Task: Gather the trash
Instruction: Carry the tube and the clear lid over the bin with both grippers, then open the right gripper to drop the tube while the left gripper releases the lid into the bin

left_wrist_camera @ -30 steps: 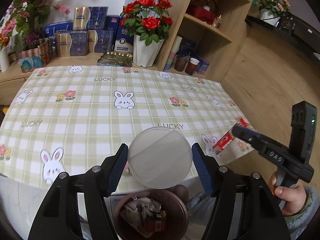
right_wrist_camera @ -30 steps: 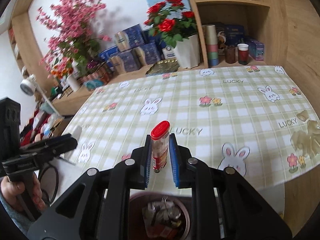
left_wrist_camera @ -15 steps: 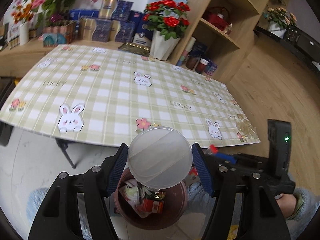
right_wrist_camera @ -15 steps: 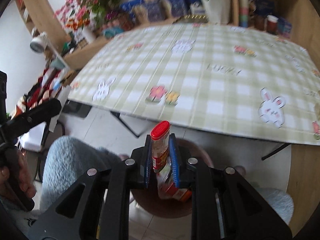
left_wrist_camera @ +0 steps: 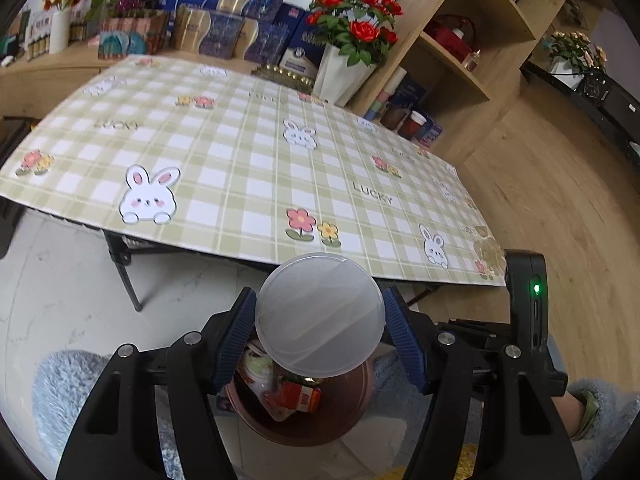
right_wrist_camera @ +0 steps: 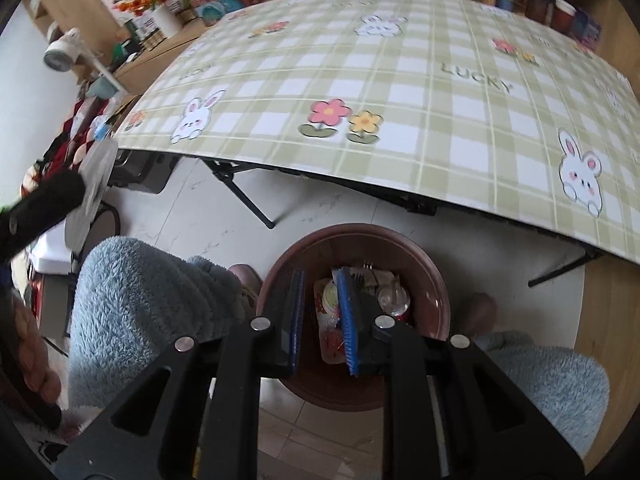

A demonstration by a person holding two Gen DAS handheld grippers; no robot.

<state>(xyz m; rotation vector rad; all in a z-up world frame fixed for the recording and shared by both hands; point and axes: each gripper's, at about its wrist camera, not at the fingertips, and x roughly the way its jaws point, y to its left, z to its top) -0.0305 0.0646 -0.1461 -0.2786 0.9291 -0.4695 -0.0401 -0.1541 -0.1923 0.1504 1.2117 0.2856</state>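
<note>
My right gripper [right_wrist_camera: 320,320] points down over the brown bin [right_wrist_camera: 436,300], jaws opening with nothing between them. Trash [right_wrist_camera: 384,292] lies in the bin just beyond my fingertips. A checked table [right_wrist_camera: 400,92] spreads farther ahead; fuzzy blue legs [right_wrist_camera: 140,296] flank me.

Frosted plastic lid [left_wrist_camera: 319,314], glossy brown plastic bin [right_wrist_camera: 424,268], fluffy blue cloth [right_wrist_camera: 148,292].

Left black two-finger gripper [left_wrist_camera: 320,326] angled downward, blue pads clamped on a translucent round plastic lid [left_wrist_camera: 319,315]. Right black gripper [right_wrist_camera: 320,320] pointing steeply down, jaws opening, nothing between them.
</note>
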